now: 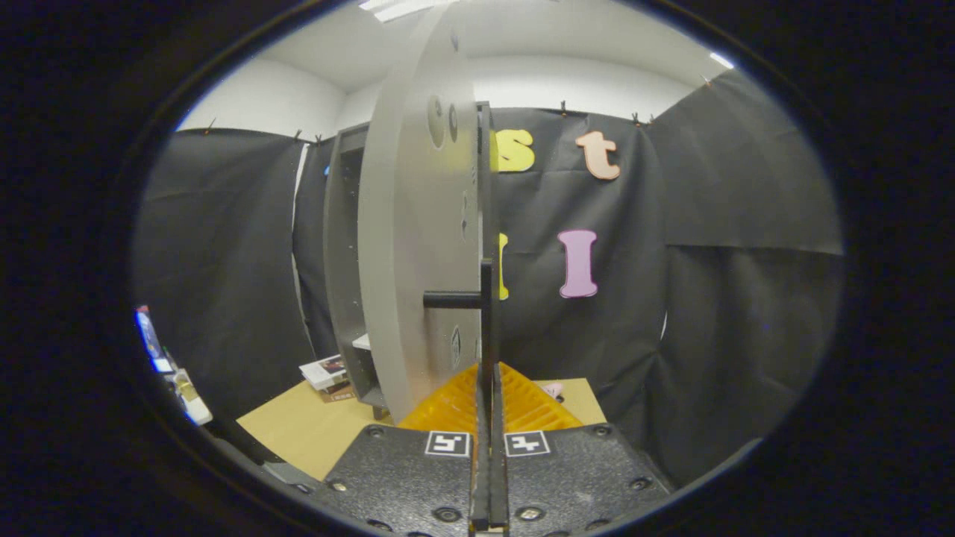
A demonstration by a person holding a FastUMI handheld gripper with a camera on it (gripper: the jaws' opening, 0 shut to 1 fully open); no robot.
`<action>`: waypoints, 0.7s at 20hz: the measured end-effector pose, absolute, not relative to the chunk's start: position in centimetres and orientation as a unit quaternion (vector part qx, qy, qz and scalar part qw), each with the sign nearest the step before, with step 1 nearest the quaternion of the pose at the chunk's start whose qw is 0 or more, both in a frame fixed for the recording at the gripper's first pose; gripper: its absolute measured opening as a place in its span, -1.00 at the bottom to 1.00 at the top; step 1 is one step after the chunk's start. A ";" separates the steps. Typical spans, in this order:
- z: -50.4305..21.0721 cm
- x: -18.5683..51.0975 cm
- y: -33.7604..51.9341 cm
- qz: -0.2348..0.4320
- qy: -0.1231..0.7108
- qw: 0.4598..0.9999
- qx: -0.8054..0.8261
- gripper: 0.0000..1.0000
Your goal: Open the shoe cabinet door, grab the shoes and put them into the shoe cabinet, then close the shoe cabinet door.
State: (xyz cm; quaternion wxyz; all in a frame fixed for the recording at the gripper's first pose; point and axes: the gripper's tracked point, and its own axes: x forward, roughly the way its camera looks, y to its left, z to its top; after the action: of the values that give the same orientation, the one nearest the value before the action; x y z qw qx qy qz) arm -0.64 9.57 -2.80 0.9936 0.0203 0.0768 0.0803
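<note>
Grey cabinet door [418, 246] swung open, handle [486, 328] clamped between tongs [489, 406].

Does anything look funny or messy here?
Nothing looks broken or spilled. The cabinet door stands swung open, edge-on to the camera, with the tongs closed on its dark handle bar. Some booklets lie by the cabinet.

Cam rides on gripper [489, 418], looks forward along closed fingers, very close to open cabinet door [418, 246] edge-on.
</note>
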 end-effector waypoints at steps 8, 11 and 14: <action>-3.0 -2.4 9.5 0.066 0.073 0.995 0.009 -0.92; -3.1 -3.7 9.0 0.055 0.071 0.996 0.004 -0.87; -3.2 -5.7 8.8 0.030 0.072 0.997 -0.011 -0.30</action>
State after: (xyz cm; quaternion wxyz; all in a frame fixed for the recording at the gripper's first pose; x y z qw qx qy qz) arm -5.71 8.78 -3.16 0.9969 -0.0107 0.0716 0.0298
